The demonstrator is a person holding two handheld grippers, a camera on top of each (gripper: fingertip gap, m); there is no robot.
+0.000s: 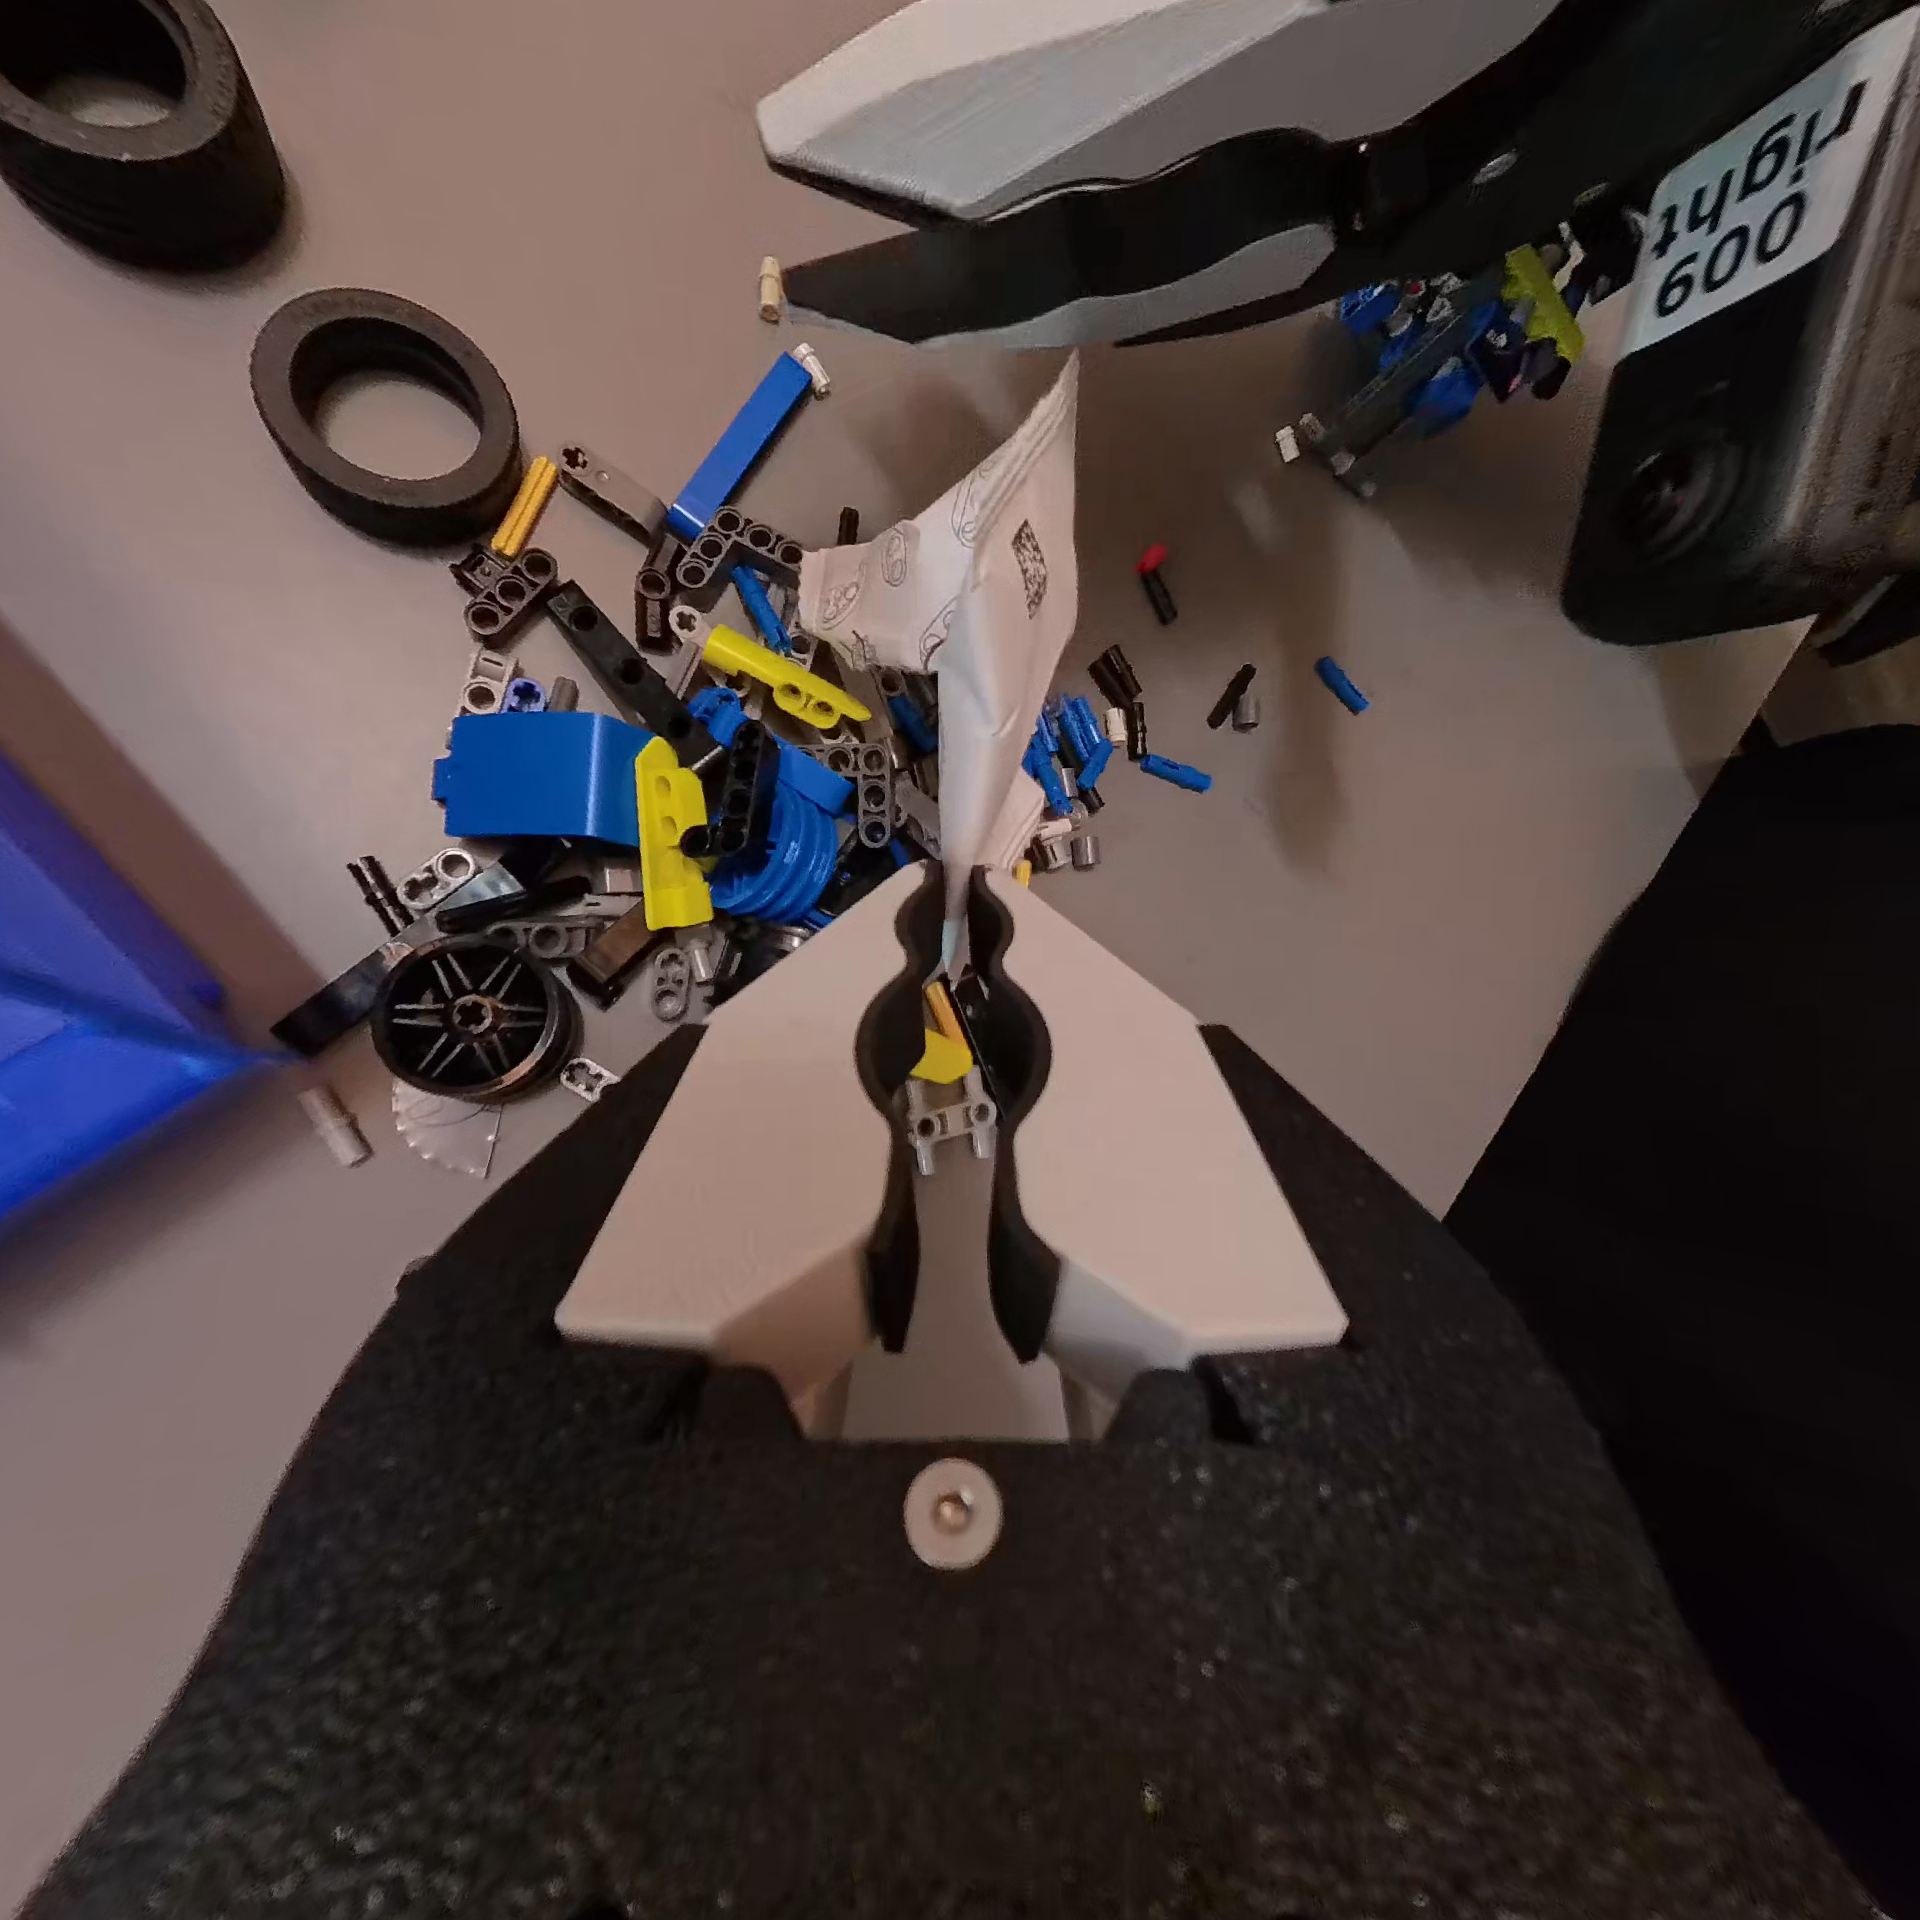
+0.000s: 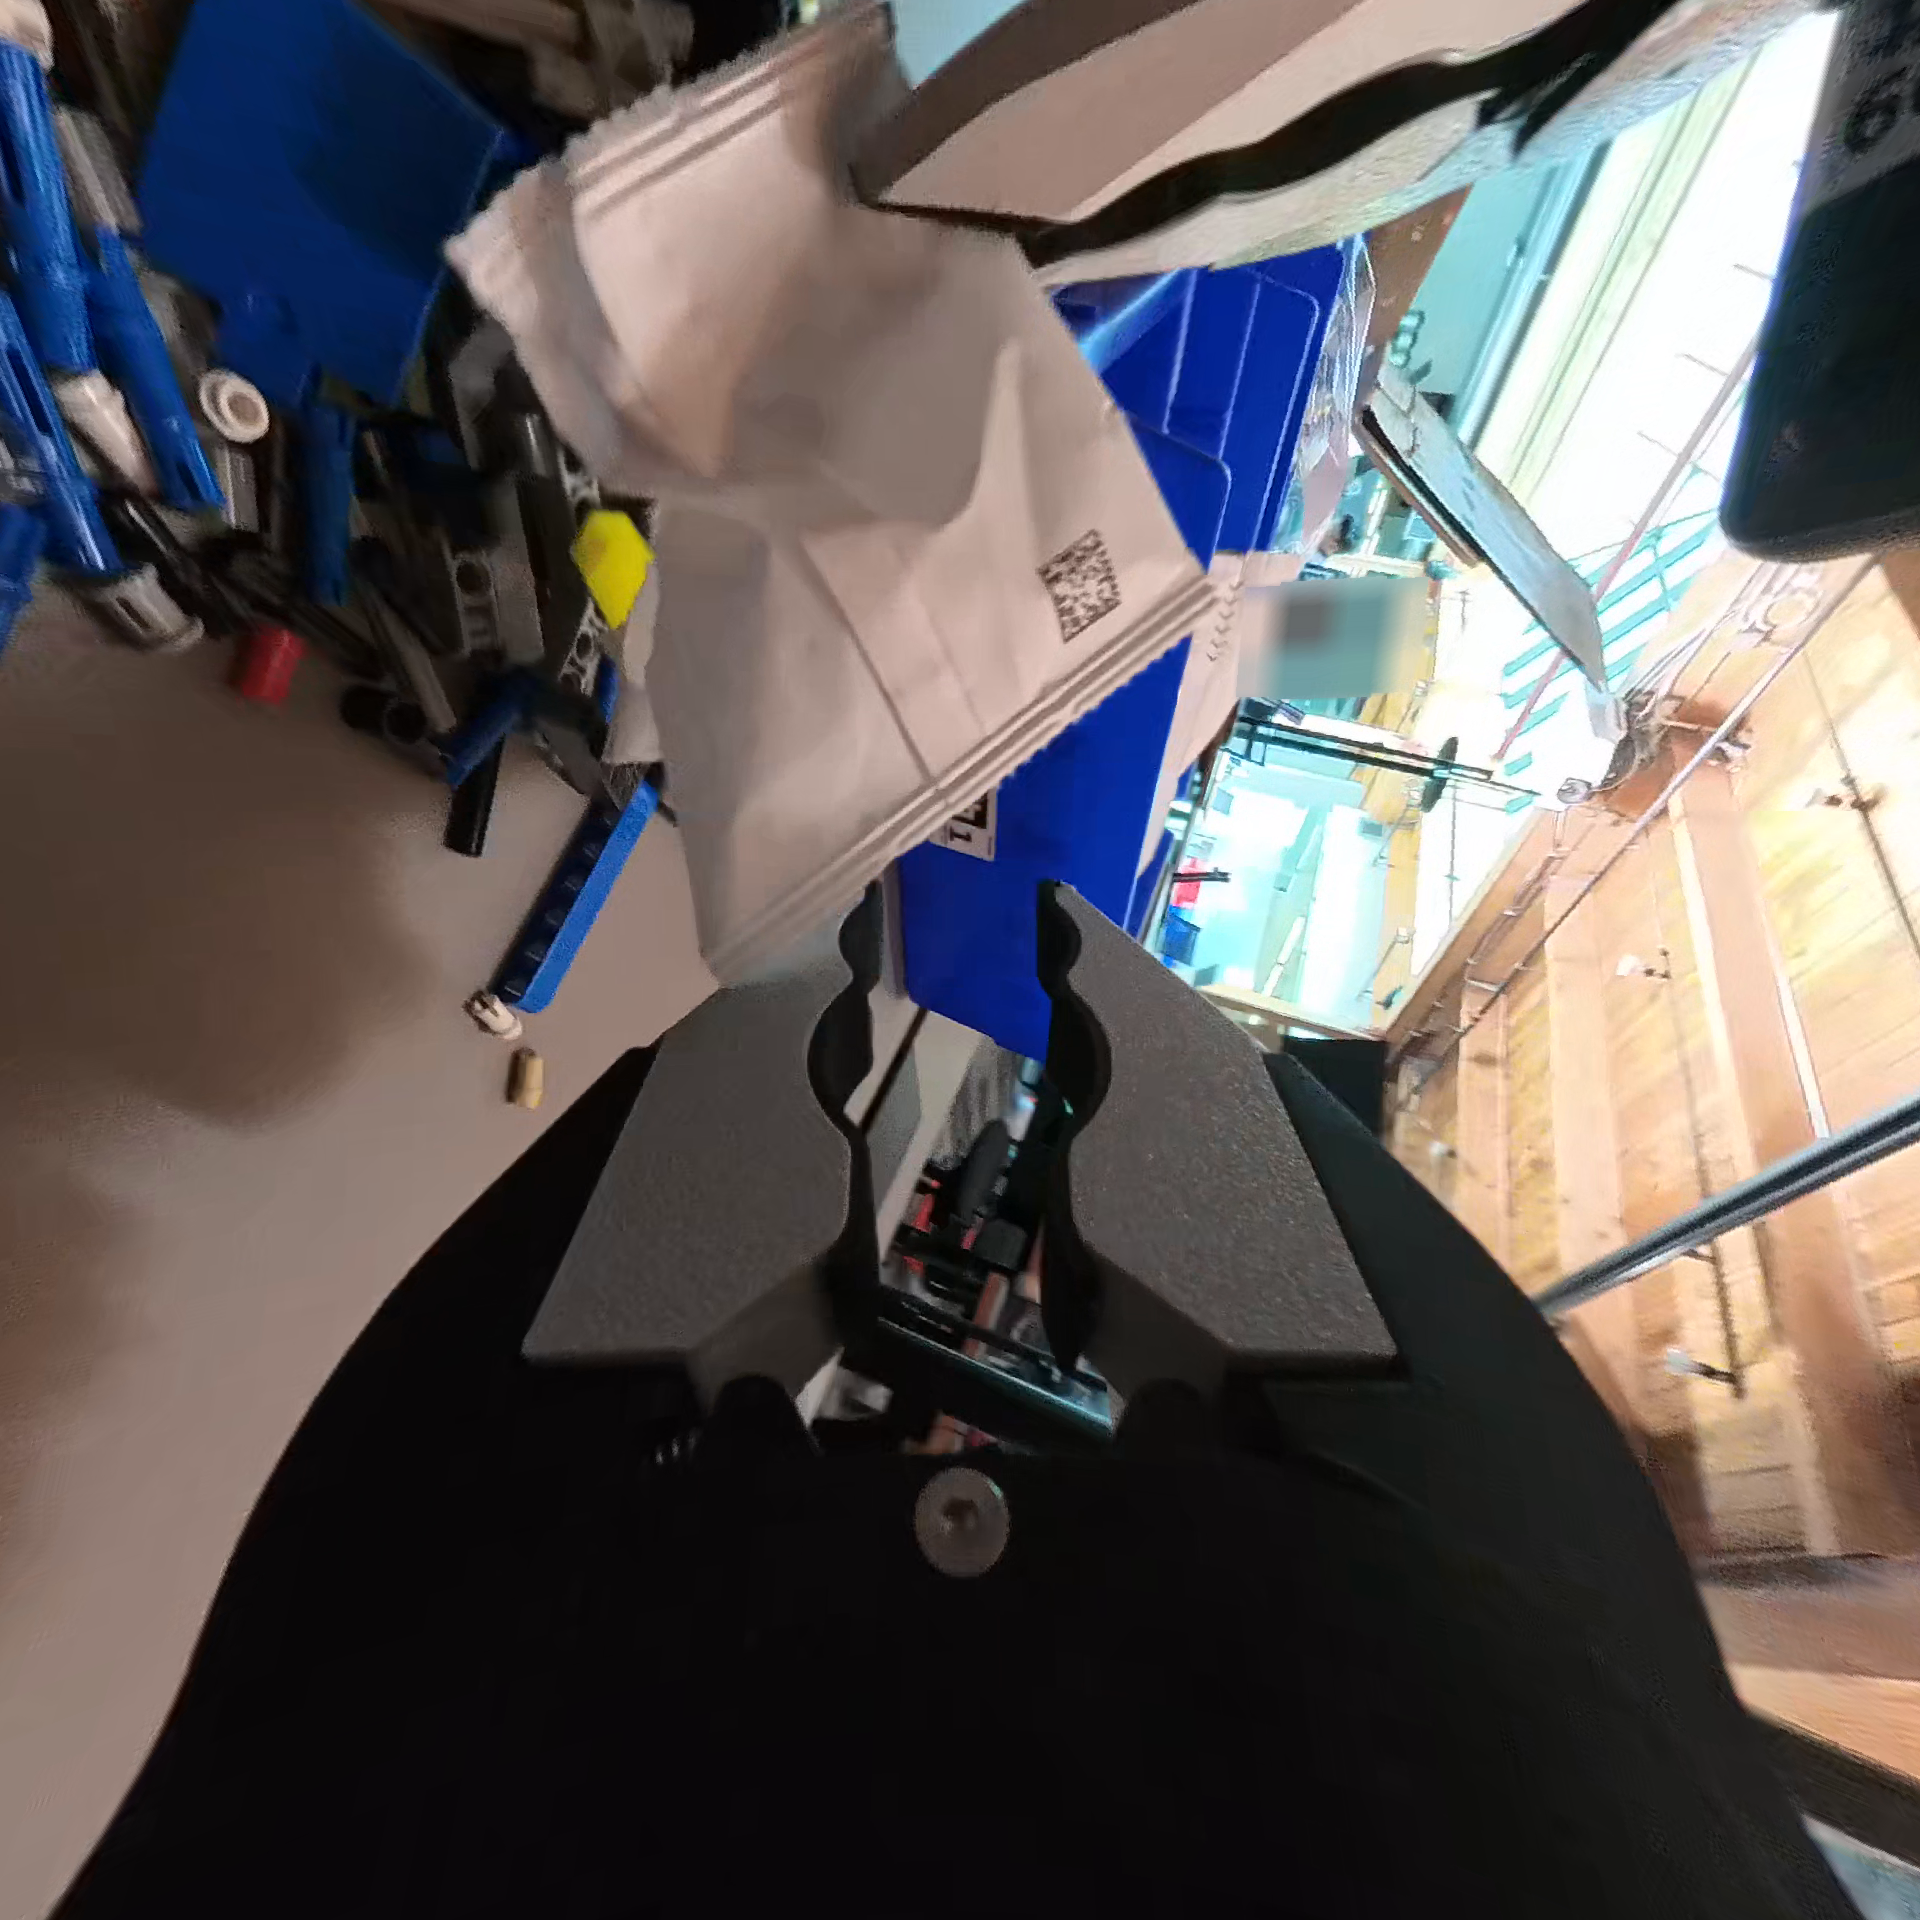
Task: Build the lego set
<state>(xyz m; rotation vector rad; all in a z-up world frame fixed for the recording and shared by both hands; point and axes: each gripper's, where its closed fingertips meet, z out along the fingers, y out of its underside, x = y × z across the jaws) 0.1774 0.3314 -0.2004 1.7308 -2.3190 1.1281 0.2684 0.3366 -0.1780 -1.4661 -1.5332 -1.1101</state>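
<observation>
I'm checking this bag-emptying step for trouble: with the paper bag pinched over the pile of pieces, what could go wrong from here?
1. The left hand-held gripper pinches only an edge of the white paper bag; it could slip or tear.
2. Small pins already lie scattered on the table toward its edge; more shaking may send some off.
3. The open right hand-held gripper sits right beside the bag and could knock it or the pile of pieces.

The left gripper (image 1: 954, 883) has its jaws pinched together, while the right gripper (image 2: 961, 914) hangs with jaws parted.
</observation>
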